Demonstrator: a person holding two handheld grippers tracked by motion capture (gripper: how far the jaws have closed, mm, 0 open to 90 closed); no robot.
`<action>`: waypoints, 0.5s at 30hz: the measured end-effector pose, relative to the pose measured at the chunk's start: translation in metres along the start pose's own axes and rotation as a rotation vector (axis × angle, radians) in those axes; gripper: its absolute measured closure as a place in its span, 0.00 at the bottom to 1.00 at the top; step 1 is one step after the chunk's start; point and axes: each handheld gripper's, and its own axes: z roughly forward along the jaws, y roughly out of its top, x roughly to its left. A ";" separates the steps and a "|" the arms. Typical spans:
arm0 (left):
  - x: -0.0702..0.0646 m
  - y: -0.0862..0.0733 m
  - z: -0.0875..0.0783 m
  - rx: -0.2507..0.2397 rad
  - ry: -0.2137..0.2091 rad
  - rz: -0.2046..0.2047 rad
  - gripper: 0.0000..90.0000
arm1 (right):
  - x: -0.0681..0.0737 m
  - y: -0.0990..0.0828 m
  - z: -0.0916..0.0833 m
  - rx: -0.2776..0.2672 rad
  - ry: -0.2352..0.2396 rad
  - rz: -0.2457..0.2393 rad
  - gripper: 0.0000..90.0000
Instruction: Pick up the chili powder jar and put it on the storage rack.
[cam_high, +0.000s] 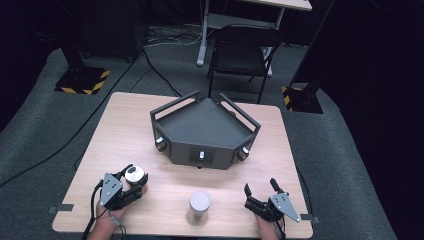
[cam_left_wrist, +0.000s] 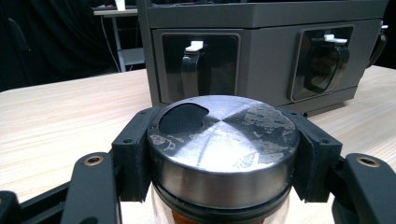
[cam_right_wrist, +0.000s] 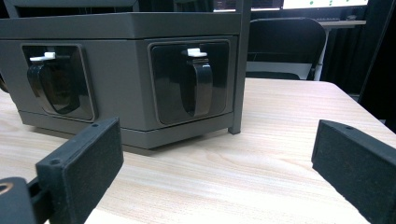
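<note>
Near edge, centre: one cup with a pale lid, upright on the table, between the two grippers and touching neither. Looks parked there to stay clear until it's needed.

Near left: left gripper has its jaws clamped on the metal lid of a jar. The left gripper view shows both pads pressing opposite sides of the lid rim, jar upright on the table. Gripping at the lid rather than the glass probably gives the flat pads a firm, round edge to bite. The lid has a dark oval mark near its left edge; something orange shows in the jar below, can't tell what.

Near right: right gripper has jaws wide open, nothing between them, resting low near the table edge. Likely idle while the left does the pick.

Far, centre: one dark grey tray stand with railed rim, well apart from the jar. Hooks with white clips sit in recesses on its faces; two count clearly in each gripper view.

Count: jar 1, cup 1, stand 1, grippers 2. One folding chair beyond the table.
</note>
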 end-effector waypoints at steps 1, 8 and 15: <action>0.000 0.001 0.000 0.003 -0.001 0.001 0.39 | 0.000 0.000 0.000 -0.001 0.002 0.003 0.01; 0.000 0.007 0.001 0.026 0.005 -0.003 0.39 | -0.001 0.000 0.000 -0.002 0.005 0.006 0.01; -0.001 0.018 0.001 0.034 -0.007 -0.002 0.39 | -0.001 0.000 0.000 -0.001 0.006 0.007 0.01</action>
